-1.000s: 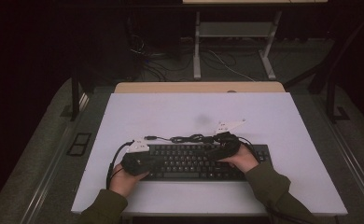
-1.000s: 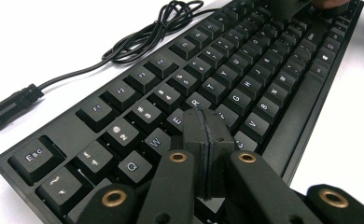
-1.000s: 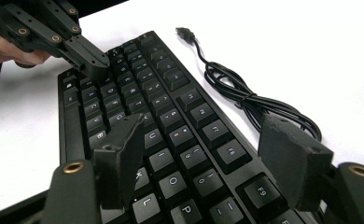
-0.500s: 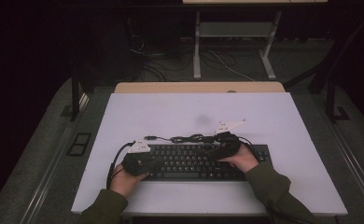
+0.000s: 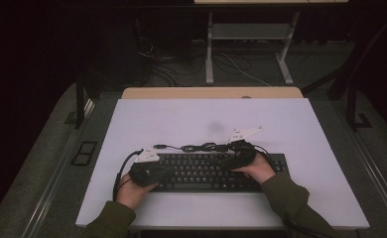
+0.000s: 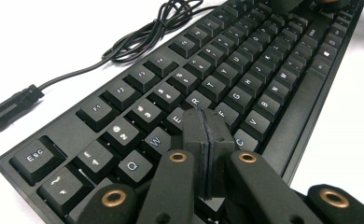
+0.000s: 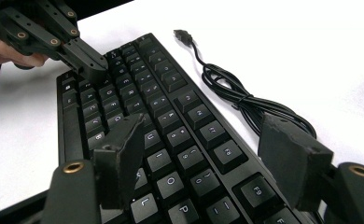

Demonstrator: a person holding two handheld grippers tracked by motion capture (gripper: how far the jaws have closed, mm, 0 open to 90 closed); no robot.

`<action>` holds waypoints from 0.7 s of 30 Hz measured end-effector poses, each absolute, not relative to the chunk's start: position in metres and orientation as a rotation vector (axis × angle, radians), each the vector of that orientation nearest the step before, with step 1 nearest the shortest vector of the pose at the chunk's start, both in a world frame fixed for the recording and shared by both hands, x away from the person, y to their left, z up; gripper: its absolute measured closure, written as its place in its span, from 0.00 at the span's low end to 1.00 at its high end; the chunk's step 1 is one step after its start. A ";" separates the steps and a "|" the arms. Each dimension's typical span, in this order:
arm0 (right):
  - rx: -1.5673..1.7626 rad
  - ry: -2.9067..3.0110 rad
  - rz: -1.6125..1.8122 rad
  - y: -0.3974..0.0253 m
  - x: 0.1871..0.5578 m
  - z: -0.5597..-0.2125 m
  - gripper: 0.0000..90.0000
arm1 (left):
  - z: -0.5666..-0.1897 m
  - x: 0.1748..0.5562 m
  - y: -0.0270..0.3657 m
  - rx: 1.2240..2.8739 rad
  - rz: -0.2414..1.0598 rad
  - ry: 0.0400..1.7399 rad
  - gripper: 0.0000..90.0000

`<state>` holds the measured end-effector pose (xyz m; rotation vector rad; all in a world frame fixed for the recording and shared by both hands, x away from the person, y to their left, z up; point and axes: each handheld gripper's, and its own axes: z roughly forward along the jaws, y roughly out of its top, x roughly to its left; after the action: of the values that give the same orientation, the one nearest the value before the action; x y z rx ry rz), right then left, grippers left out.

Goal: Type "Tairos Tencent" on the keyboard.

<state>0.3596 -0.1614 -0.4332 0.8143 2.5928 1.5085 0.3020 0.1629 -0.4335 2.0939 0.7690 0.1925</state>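
**Two tools over a black keyboard**

Lay flat on the white table [image 5: 300, 119], near its front edge: a black keyboard [image 5: 206, 172], long side running left to right. Trailed from its far edge a black cable [image 5: 201, 147], bunched in loose loops just behind the key rows and ending in a USB plug [image 5: 159, 146] resting on bare table, apart from the keyboard.

Hovered over the keyboard's left end: the left tool [image 5: 147, 171], held in a hand [image 5: 132, 191] coming in from the bottom. Seen in the left gripper view with both jaws pressed flat together, nothing between them, tips of the left tool [image 6: 207, 126] down among the letter keys beside R and F; contact with a key hard to judge.

Sat over the right end: the right tool [image 5: 241, 156], gripped by the other hand [image 5: 258, 168]. Spread wide in the right gripper view, right tool [image 7: 208, 144] straddling the upper key rows, one jaw above the letters, the other out past the far edge over the cable. Nothing gripped.
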 end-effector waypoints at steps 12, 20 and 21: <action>0.815 2.592 1.507 -0.161 0.360 -0.434 0.35 | -0.428 0.299 0.166 2.061 0.191 0.760 0.87; 0.818 2.591 1.508 -0.161 0.360 -0.434 0.35 | -0.423 0.296 0.167 2.054 0.184 0.746 0.95; 0.816 2.591 1.507 -0.161 0.360 -0.434 0.35 | -0.423 0.296 0.167 2.058 0.178 0.738 0.95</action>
<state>0.3596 -0.1614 -0.4342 0.8164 2.5905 1.5074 0.2960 0.1669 -0.4231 2.0581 0.7383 0.1781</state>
